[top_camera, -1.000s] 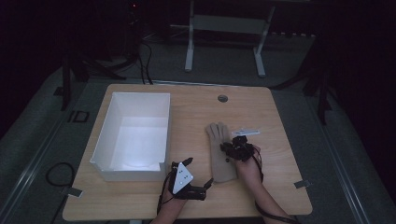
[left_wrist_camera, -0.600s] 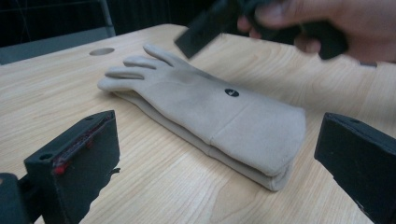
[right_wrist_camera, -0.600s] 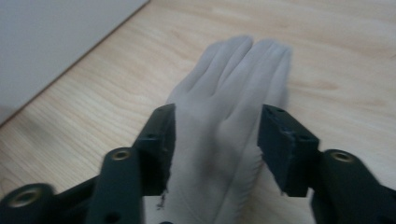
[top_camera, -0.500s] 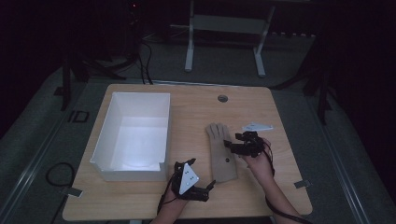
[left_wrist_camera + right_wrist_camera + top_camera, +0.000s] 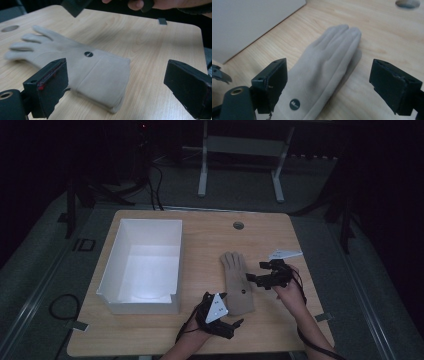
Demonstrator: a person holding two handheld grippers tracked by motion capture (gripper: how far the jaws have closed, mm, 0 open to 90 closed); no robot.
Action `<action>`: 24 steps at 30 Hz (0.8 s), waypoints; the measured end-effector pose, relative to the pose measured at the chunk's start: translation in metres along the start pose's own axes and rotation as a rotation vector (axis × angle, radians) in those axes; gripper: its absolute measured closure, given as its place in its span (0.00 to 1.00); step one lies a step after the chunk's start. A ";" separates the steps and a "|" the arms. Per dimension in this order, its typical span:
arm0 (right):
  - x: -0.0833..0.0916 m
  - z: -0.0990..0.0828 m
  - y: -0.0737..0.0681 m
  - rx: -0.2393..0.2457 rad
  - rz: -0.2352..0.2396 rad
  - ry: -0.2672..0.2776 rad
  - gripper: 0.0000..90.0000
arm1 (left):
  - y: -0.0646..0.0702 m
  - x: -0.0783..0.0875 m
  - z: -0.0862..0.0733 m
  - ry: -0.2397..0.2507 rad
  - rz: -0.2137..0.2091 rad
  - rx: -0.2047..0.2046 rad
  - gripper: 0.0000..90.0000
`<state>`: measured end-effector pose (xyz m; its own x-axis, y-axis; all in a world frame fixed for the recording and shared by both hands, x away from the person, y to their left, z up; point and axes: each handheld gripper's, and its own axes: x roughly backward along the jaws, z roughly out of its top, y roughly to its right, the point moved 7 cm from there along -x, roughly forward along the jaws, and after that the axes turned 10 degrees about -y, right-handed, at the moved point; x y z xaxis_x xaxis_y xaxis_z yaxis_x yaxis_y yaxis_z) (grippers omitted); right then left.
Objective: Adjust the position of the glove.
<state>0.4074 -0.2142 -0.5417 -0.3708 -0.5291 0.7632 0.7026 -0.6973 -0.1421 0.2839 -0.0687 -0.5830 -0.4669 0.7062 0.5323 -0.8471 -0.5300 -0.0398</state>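
A beige glove (image 5: 237, 282) lies flat on the wooden table (image 5: 210, 240), fingers toward the far edge and cuff toward the person. My right gripper (image 5: 256, 272) hovers at the glove's right side. Its jaws have just been opening and stand wide, with the glove's fingers (image 5: 324, 67) on the table beyond them and nothing gripped. My left gripper (image 5: 234, 325) sits by the front edge, pointed at the glove's cuff (image 5: 100, 75). Those jaws have just been closing slightly but are still wide apart (image 5: 115, 85), off the cuff.
A white open box (image 5: 111, 265) stands on the left half of the table, its wall (image 5: 249, 22) close to the glove. A round cable hole (image 5: 238, 225) sits near the far edge. Bare wood lies right of the glove.
The right gripper has let go of the glove, opened wide, and risen back to the right. The left gripper has shifted right toward the glove's cuff.
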 end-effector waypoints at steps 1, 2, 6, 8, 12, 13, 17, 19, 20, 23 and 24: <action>0.001 0.000 0.002 -0.010 -0.001 0.006 0.15 | -0.001 -0.003 0.003 -0.020 -0.004 -0.007 0.07; 0.002 0.001 0.003 -0.024 0.002 0.009 0.15 | -0.001 -0.005 0.004 -0.028 -0.014 -0.014 0.07; 0.001 0.006 0.004 -0.038 0.024 0.030 0.12 | -0.003 -0.018 0.008 -0.079 -0.065 -0.076 0.07; -0.001 0.007 0.004 -0.038 0.016 0.025 0.13 | -0.003 -0.023 0.008 -0.099 -0.086 -0.089 0.10; -0.018 0.019 0.015 -0.053 -0.011 0.032 0.34 | -0.004 -0.035 0.009 -0.134 -0.112 -0.097 0.16; -0.022 0.022 0.017 -0.054 -0.021 0.037 0.36 | -0.004 -0.037 0.010 -0.136 -0.121 -0.092 0.16; -0.041 0.033 0.024 -0.079 -0.032 0.019 0.37 | -0.006 -0.044 0.008 -0.155 -0.132 -0.082 0.18; -0.050 0.036 0.026 -0.097 -0.026 0.005 0.35 | -0.007 -0.045 0.007 -0.160 -0.136 -0.078 0.21; -0.055 0.037 0.027 -0.103 -0.023 -0.003 0.34 | -0.007 -0.045 0.007 -0.154 -0.146 -0.069 0.22; -0.069 0.035 0.032 -0.125 -0.026 -0.037 0.33 | -0.010 -0.042 0.006 -0.150 -0.143 -0.061 0.22; -0.073 0.034 0.034 -0.133 -0.031 -0.049 0.32 | -0.011 -0.041 0.005 -0.154 -0.140 -0.057 0.23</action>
<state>0.4792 -0.1830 -0.5810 -0.3582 -0.4845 0.7981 0.6036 -0.7723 -0.1979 0.3138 -0.0946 -0.6000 -0.3027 0.6891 0.6585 -0.9160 -0.4011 -0.0013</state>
